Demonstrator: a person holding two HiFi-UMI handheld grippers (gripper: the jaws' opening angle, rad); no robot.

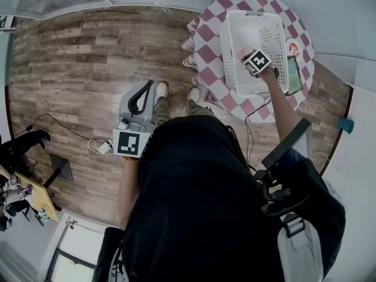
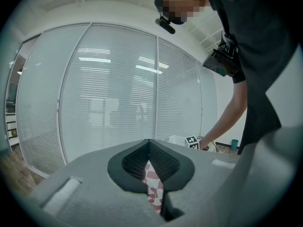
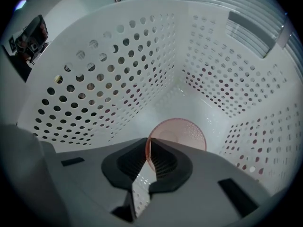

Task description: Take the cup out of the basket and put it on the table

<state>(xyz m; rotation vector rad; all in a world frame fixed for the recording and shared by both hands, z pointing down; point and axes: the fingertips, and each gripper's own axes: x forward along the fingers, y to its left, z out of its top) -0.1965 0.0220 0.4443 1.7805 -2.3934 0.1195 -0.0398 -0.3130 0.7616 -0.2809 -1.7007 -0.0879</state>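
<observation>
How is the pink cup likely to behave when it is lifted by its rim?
The cup looks thin and translucent, probably light plastic, so it should lift easily. Pinched by one wall in the right gripper, it may flex or tilt. Being round, it could roll if dropped in the basket.

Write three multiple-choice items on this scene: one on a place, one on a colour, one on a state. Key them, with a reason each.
1. Where is the cup? A on the floor; B inside the basket; C on the tablecloth.
2. What colour is the cup? A pink; B blue; C black.
3. The right gripper is: A wide open; B shut on the cup's rim; C outside the basket.
Key: 1 B, perforated white walls surround it. 2 A, its translucent body shows pink. 3 B, its pads pinch the rim.
</observation>
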